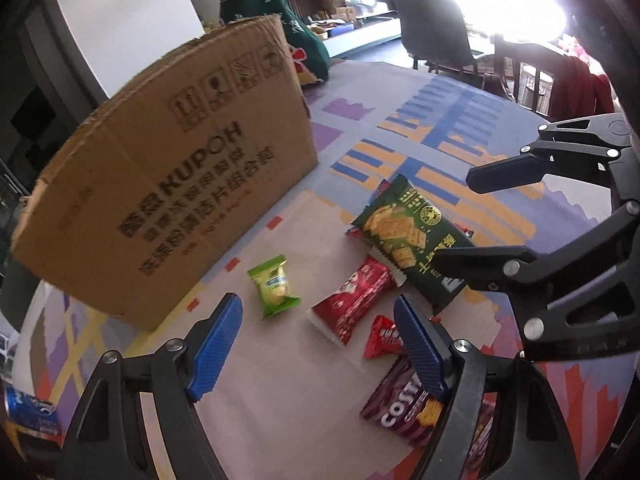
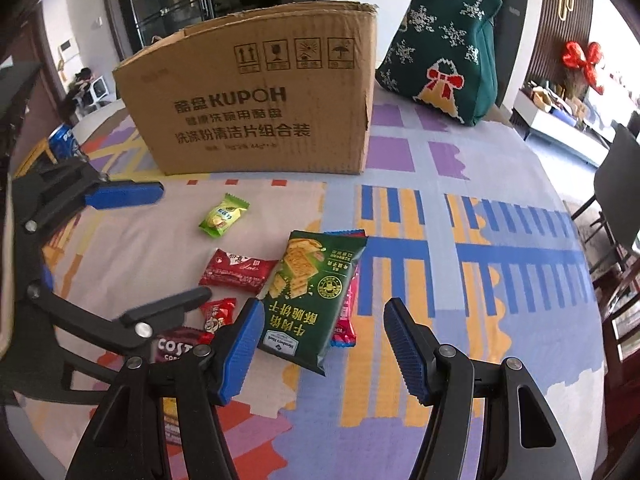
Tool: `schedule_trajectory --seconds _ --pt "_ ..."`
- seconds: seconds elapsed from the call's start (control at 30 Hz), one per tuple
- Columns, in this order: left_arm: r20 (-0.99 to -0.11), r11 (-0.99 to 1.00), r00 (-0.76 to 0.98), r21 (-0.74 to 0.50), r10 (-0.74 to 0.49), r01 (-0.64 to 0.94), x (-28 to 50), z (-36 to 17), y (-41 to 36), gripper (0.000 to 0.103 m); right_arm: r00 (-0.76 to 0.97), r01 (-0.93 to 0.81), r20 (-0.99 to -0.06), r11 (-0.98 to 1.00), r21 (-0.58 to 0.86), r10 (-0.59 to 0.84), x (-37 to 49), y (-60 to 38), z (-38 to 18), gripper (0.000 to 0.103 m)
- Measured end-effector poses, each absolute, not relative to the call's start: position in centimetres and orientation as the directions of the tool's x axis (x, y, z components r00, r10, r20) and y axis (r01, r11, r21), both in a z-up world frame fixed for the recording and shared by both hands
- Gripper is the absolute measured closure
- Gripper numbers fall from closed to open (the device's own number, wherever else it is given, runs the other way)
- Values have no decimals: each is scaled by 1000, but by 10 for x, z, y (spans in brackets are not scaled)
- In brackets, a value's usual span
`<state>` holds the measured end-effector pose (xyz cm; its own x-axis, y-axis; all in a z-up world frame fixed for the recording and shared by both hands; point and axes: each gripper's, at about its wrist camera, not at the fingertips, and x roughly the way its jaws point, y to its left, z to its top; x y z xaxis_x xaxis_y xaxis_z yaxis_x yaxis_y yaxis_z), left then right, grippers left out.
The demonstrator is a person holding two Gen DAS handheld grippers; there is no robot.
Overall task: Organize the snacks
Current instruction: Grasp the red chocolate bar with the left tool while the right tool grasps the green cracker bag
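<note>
Snacks lie on the patterned tablecloth in front of a brown KUPOH cardboard box (image 1: 168, 184) (image 2: 256, 108). There is a dark green cracker pack (image 1: 412, 240) (image 2: 312, 296), a small light green packet (image 1: 274, 286) (image 2: 224, 216), a red wafer pack (image 1: 352, 304) (image 2: 238, 272), a small red candy (image 1: 382, 338) (image 2: 218, 312) and a purple Costa pack (image 1: 404, 404) (image 2: 176, 350). My left gripper (image 1: 318, 344) is open above the red wafer pack and holds nothing. My right gripper (image 2: 322, 350) is open over the near end of the green cracker pack and holds nothing. A pink pack (image 2: 346, 320) lies partly under the cracker pack.
A green knitted Christmas bag (image 2: 440, 44) (image 1: 280, 20) stands behind the box on the right. A blue Pepsi can (image 2: 64, 142) (image 1: 30, 412) lies at the table's left edge. Dark chairs (image 1: 436, 28) stand beyond the round table's far edge.
</note>
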<state>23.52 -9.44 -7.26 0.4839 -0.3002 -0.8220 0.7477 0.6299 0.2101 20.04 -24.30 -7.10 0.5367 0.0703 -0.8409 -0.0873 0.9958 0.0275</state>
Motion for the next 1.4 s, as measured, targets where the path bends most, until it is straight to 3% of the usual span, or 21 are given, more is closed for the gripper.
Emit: schedule_trajectory --seconds 0.37,0.53,0.83,1.0,1.13,1.33,1.4 --pt "-857 619 409 141 -313 772 247 -93 -110 54 528 -75 -847 997 31 66 203 -245 -73 39" --pt "-877 645 346 56 -333 762 252 -99 -107 78 520 -74 -852 997 36 69 204 -245 -75 39" --pt "-864 790 357 -75 -356 608 258 -89 -71 80 522 -76 -850 997 30 65 210 -239 -78 39" --pt "-846 834 414 -61 -335 549 253 -80 -56 88 534 -84 -845 996 -14 33 216 -229 -79 39" --pt "-845 839 399 -100 -356 535 256 -82 -52 89 532 -79 -847 996 -51 -2 224 -221 -86 39" --pt "-847 823 389 -95 -362 560 259 -82 -56 81 494 -52 -869 998 -39 -8 231 -222 -95 40" --pt "-858 817 369 -95 -356 568 260 -85 -60 78 494 -46 -870 999 -28 -2 230 -223 -95 46"
